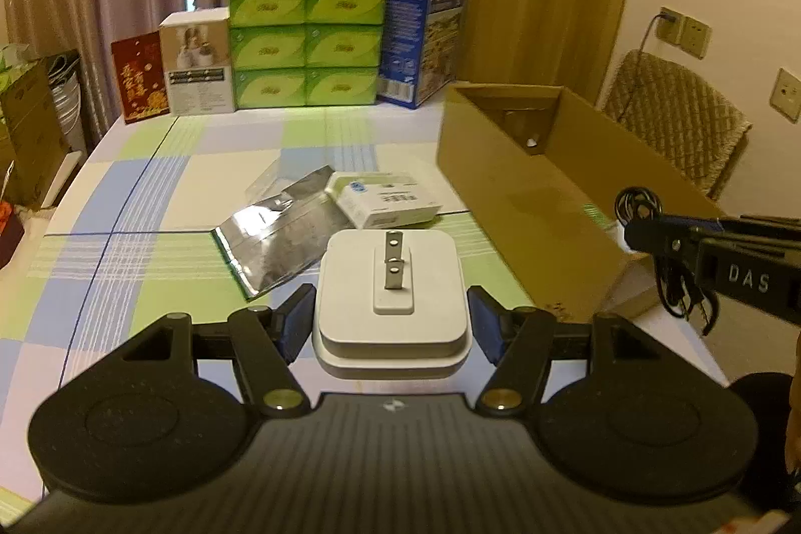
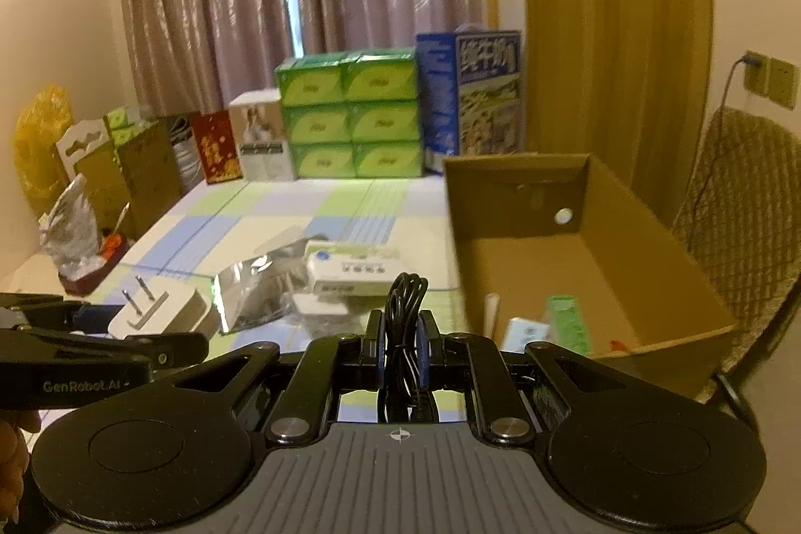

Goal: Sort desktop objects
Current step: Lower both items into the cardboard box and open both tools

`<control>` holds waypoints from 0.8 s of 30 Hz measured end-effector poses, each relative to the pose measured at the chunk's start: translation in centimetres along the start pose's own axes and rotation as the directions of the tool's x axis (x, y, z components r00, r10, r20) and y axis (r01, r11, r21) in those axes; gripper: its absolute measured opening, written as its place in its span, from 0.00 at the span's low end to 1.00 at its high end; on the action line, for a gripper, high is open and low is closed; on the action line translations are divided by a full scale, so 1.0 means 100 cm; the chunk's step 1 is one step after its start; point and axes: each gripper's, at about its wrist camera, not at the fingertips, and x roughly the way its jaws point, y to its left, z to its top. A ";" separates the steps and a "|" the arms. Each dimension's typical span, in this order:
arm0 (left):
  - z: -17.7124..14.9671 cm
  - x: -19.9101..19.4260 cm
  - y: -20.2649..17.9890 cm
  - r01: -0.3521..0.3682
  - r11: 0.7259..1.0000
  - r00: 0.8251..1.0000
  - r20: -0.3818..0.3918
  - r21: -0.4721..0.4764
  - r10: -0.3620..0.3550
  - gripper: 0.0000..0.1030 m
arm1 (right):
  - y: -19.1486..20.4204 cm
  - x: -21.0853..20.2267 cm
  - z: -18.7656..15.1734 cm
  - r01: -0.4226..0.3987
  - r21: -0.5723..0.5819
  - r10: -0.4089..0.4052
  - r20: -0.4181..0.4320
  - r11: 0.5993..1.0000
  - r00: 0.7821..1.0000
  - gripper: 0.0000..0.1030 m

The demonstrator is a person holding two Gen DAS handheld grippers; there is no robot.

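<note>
My left gripper (image 1: 391,314) is shut on a white power adapter (image 1: 391,309), prongs facing up, held above the table; it also shows in the right wrist view (image 2: 160,309). My right gripper (image 2: 403,334) is shut on a coiled black cable (image 2: 406,319), also visible in the left wrist view (image 1: 646,208), near the open cardboard box (image 2: 590,253). On the checked tablecloth (image 1: 150,203) lie a silver foil bag (image 1: 280,233) and a white medicine box (image 1: 385,198). Inside the cardboard box lie a green packet (image 2: 565,324) and a small white item (image 2: 523,331).
Stacked green tissue packs (image 1: 305,41), a blue carton (image 1: 423,33), a white box (image 1: 197,63) and a red packet (image 1: 142,76) line the table's far edge. A woven chair (image 2: 741,203) stands right of the box. Bags and boxes crowd the floor at left.
</note>
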 end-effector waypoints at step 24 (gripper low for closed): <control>0.012 -0.008 -0.071 0.098 0.991 0.995 -0.005 0.086 -0.098 0.58 | -0.079 -0.050 0.000 0.134 0.086 -0.138 0.034 0.987 0.990 0.09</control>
